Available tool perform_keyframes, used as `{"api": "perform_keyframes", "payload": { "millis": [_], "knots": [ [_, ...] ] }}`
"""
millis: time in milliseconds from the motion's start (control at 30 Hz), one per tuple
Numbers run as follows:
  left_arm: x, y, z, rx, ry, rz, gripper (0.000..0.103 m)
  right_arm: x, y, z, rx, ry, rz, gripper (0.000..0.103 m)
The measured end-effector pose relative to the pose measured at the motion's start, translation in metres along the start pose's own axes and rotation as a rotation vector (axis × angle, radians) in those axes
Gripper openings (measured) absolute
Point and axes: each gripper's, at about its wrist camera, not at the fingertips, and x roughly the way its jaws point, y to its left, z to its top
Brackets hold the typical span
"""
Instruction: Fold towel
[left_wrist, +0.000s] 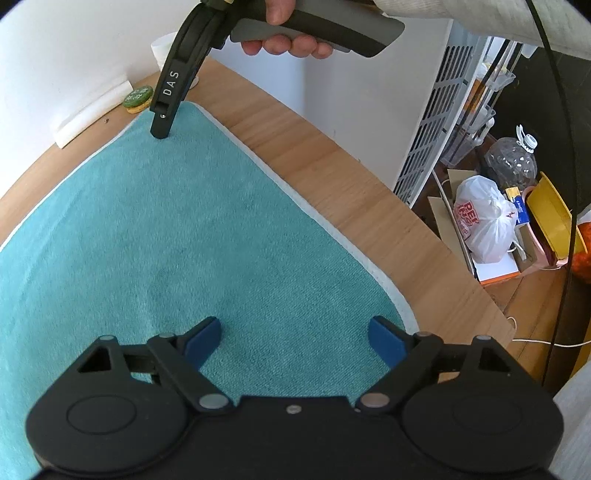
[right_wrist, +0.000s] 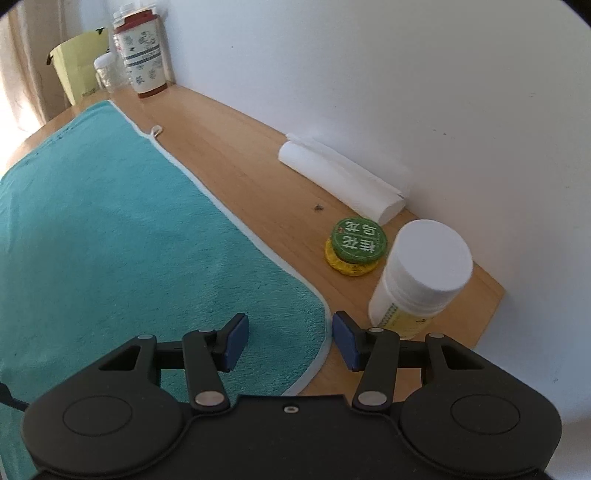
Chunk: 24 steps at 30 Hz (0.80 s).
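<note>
Towel (left_wrist: 177, 236) first: teal, fluffy terry with a thin white border, spread flat over a light wooden tabletop (left_wrist: 332, 166) and covering most of it. We could see a small white hanging loop (right_wrist: 157, 130) sticking out from its far edge in the right wrist view.

Our left gripper (left_wrist: 295, 338), black with blue pads, hovered over one rounded corner of the towel with its jaws spread wide. Nothing was pinched between them, only flat cloth underneath. Our right gripper (right_wrist: 290, 341) sat at another corner, jaws roughly half open, straddling the white hem: one pad was over the teal pile and the other over bare wood just past the edge. We couldn't tell if the pads were actually touching the fabric, but they weren't clamped on it. From the left wrist view, the same right gripper's black finger came down onto the towel's far corner, with the person's hand (left_wrist: 288, 40) wrapped around the grey handle.

Beyond that corner stood a white plastic bottle with a yellow label (right_wrist: 417, 273), then a round green-lidded tin (right_wrist: 356, 247), and a roll of white paper (right_wrist: 343, 181) against the white wall. A patterned ceramic canister (right_wrist: 142, 55) stood at the far end. Off the table's side we noticed a white perforated cabinet (left_wrist: 436, 122) and a white plastic bag (left_wrist: 480, 218) on the floor.
</note>
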Motion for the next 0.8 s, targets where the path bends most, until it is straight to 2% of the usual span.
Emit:
{"api": "perform_keyframes", "payload": {
  "millis": [67,100,133,233,267,300,333,400,500,667,800],
  "knots": [
    [0.0,0.0,0.0,0.004,0.001,0.0,0.089,0.001,0.002,0.002,-0.01,0.011,0.001,0.044],
    [0.0,-0.001,0.001,0.01,0.0,0.004,0.089,0.001,0.003,0.004,-0.014,0.015,0.001,0.037],
    [-0.001,-0.002,0.0,0.014,-0.003,0.003,0.085,0.001,0.005,0.004,-0.023,0.018,0.005,0.032],
    [-0.004,-0.005,0.001,0.017,-0.018,-0.003,0.075,0.0,0.008,0.006,-0.038,0.028,0.007,0.03],
    [-0.004,-0.005,0.001,0.017,-0.021,-0.003,0.074,-0.001,0.007,0.007,-0.028,0.032,0.019,0.026],
    [-0.005,-0.006,0.001,0.018,-0.024,-0.002,0.07,-0.001,0.008,0.007,-0.024,0.034,0.027,0.014],
    [-0.005,-0.006,0.001,0.018,-0.025,-0.002,0.066,-0.001,0.007,0.007,-0.017,0.034,0.046,0.007],
    [-0.006,-0.006,0.001,0.007,-0.029,0.004,0.062,0.0,0.009,0.007,-0.011,0.036,0.055,0.007],
    [-0.008,-0.006,0.0,-0.004,-0.034,-0.003,0.049,0.0,0.01,0.008,-0.003,0.042,0.046,0.007],
    [-0.011,-0.008,0.002,-0.005,-0.025,0.001,0.049,0.0,0.008,0.008,0.025,0.041,0.044,0.007],
    [-0.022,-0.009,0.006,0.0,-0.038,-0.077,0.052,0.001,0.008,0.008,0.025,0.046,0.034,0.008]
  ]
}}
